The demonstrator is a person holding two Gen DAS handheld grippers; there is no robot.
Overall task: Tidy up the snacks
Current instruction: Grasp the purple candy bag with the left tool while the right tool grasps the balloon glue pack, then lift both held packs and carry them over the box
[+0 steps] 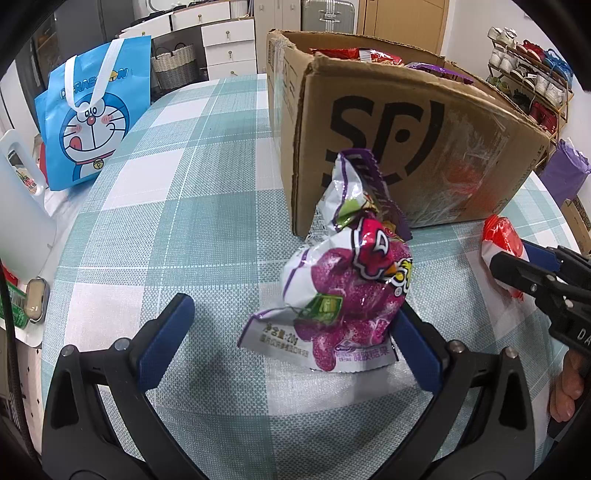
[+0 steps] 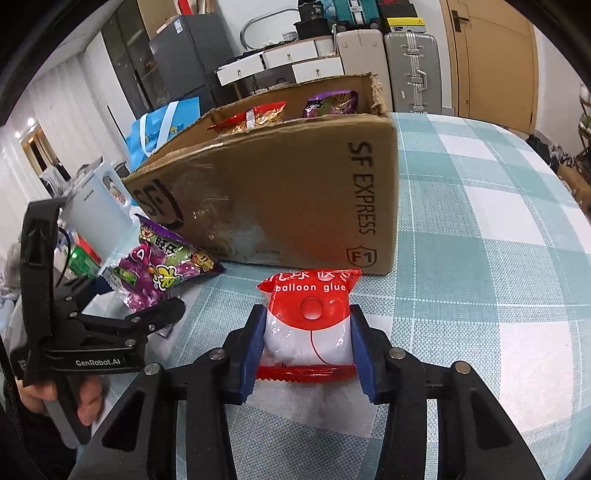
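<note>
Near the cardboard box (image 2: 280, 192), the right gripper (image 2: 306, 347) clamps the red balloon glue packet (image 2: 308, 317), while the left gripper (image 1: 291, 332) gapes around the purple snack bag (image 1: 343, 295).

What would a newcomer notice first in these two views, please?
Probably the big SF Express box at the table's middle, with snack packs showing over its rim. In front of it, the right hand-held gripper clamps a red-and-white balloon glue pack. The left hand-held gripper stands open around a purple candy bag.

White drawers (image 1: 228, 40) (wooden doors (image 1: 402, 22) beside)
</note>
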